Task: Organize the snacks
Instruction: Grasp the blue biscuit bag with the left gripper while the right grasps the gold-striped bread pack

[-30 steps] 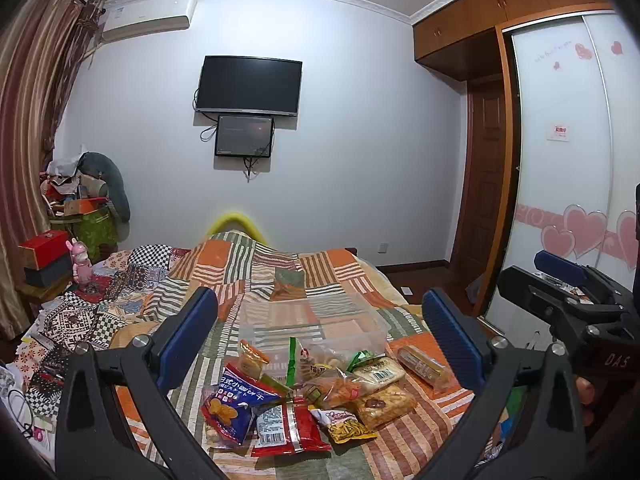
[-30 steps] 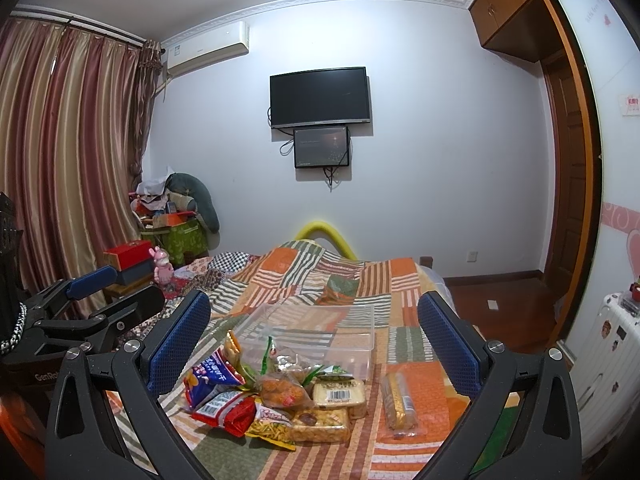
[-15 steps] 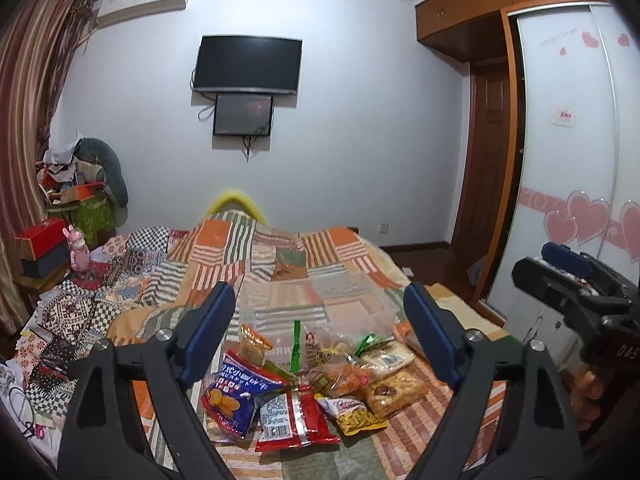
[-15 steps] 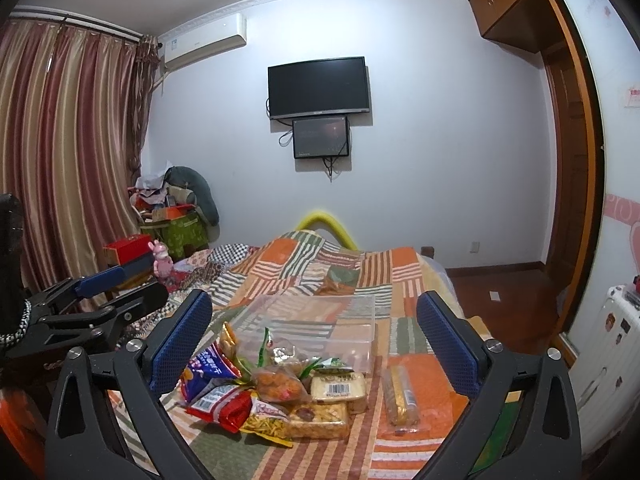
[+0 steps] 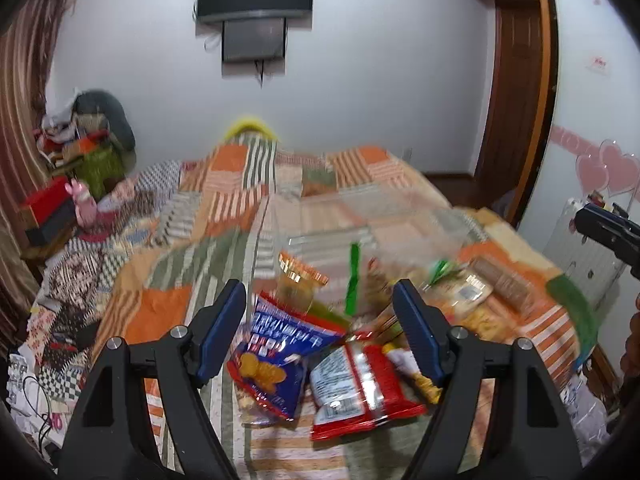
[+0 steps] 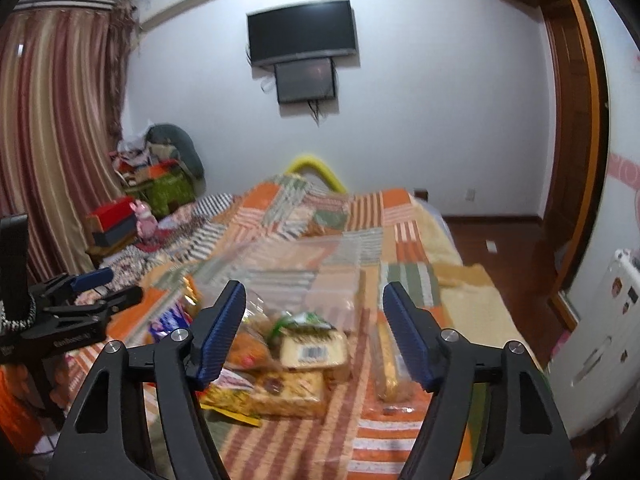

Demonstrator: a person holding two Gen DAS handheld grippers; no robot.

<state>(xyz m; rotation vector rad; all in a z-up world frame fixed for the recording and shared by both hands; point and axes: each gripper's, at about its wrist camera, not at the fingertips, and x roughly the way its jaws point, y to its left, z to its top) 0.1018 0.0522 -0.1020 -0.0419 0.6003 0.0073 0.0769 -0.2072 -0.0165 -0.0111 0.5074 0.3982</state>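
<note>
A heap of crinkly foil and clear-plastic snack packets [image 5: 344, 340] lies on the orange-and-green striped patchwork bed [image 5: 168, 304], just in front of a clear rectangular plastic bin [image 5: 360, 220]. A blue biscuit bag [image 5: 276, 356] and a red packet [image 5: 360, 384] lie nearest; motion blur hides the rest. The left claw [image 5: 320, 332] and right claw [image 6: 312, 332] are closing, half-spread, seemingly gripping nothing.

left gripper [image 5: 320, 334]: tilted downward, jaws closing, pads gripping nothing
right gripper [image 6: 312, 330]: tilted downward, jaws closing, pads gripping nothing
hand: blurred sliver at right edge
</note>
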